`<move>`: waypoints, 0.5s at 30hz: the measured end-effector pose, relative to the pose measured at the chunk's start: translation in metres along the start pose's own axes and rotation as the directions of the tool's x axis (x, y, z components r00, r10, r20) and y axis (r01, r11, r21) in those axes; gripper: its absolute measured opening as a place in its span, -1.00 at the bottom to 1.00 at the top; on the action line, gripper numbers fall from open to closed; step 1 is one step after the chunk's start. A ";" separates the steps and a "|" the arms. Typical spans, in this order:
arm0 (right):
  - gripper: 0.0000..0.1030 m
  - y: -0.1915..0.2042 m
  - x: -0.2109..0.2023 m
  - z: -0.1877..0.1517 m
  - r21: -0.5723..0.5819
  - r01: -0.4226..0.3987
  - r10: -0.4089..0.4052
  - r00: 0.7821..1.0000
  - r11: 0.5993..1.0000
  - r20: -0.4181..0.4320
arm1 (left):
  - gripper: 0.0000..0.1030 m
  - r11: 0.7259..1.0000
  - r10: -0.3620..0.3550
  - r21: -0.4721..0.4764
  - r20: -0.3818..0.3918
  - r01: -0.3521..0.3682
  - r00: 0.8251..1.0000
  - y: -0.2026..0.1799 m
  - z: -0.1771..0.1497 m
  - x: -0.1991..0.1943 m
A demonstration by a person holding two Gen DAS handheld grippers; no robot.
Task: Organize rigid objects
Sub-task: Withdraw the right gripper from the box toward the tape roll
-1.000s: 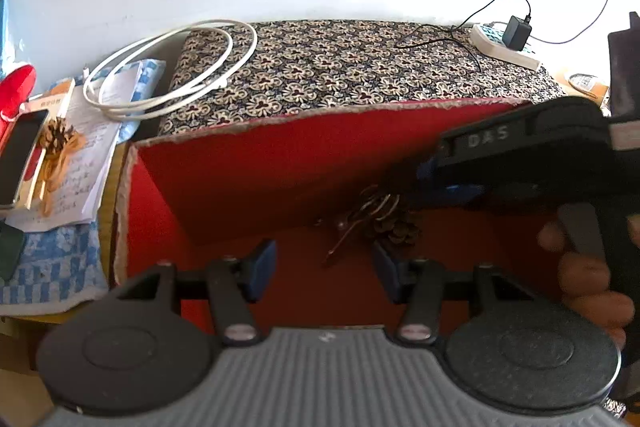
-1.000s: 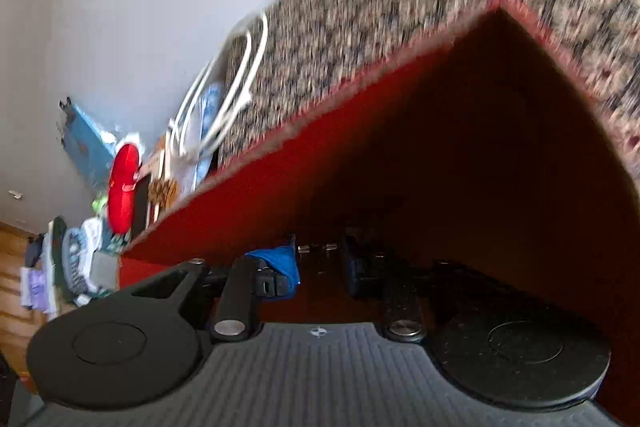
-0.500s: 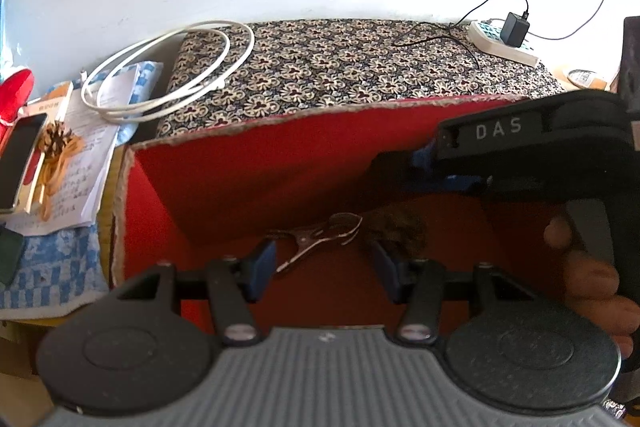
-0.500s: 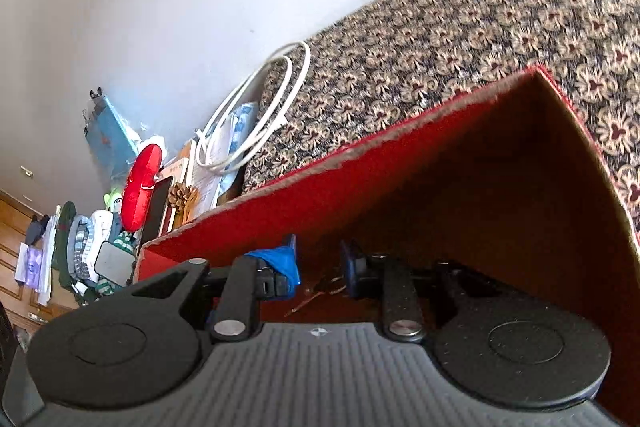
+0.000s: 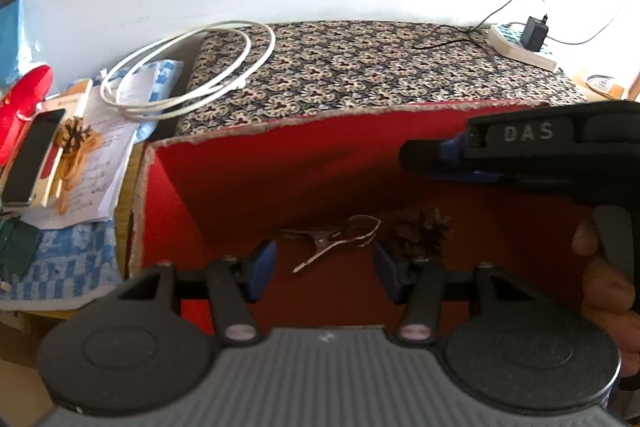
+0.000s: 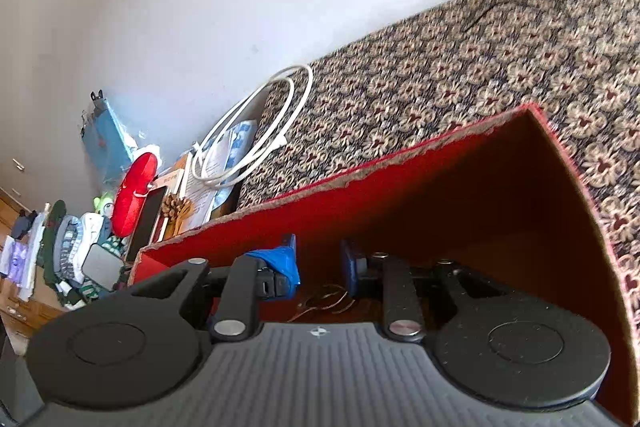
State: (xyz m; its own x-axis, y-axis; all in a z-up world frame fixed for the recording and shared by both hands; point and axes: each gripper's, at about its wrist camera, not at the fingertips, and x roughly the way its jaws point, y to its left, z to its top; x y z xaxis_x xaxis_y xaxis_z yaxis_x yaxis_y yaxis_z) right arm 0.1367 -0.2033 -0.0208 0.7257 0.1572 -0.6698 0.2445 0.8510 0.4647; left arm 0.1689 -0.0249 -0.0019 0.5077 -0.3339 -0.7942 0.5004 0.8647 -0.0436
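metal clip point(image 5: 334, 242) on box floor point(image 5: 320, 187), below empty, slightly parted right gripper point(image 6: 318, 269).

A lived-in home room is showing: patterned cloth point(image 5: 360, 67), phone point(image 5: 32, 155) (lower left), folded clothes point(image 6: 68, 255) piling up.

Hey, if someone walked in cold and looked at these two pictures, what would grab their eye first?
Probably the red box, open-topped and filling the middle of both views, with a metal clip and a pine cone lying on its floor. Next, the right gripper reaching in over it from the right, nothing between its fingers. Behind the box lies a flower-patterned cloth with a white cable coiled at its left end.
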 end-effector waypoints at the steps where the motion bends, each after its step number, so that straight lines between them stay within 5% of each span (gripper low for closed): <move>1: -0.85 0.003 -0.004 -0.001 -0.017 0.014 -0.013 1.000 1.000 0.015 | 0.05 1.000 0.018 -0.009 -0.005 -0.018 1.000 0.000 0.000 0.000; 15: -0.81 0.026 -0.065 -0.031 -0.161 0.112 -0.089 0.985 0.981 0.148 | 0.09 0.981 0.194 -0.007 0.062 -0.194 0.979 -0.018 -0.011 -0.033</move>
State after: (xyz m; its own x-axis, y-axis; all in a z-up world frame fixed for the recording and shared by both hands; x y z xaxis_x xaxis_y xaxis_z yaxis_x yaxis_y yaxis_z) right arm 0.0762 -0.1757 0.0172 0.7886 0.0050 -0.6149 0.2179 0.9328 0.2871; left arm 0.1351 -0.0256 0.0189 0.6377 -0.1819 -0.7485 0.3872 0.9157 0.1073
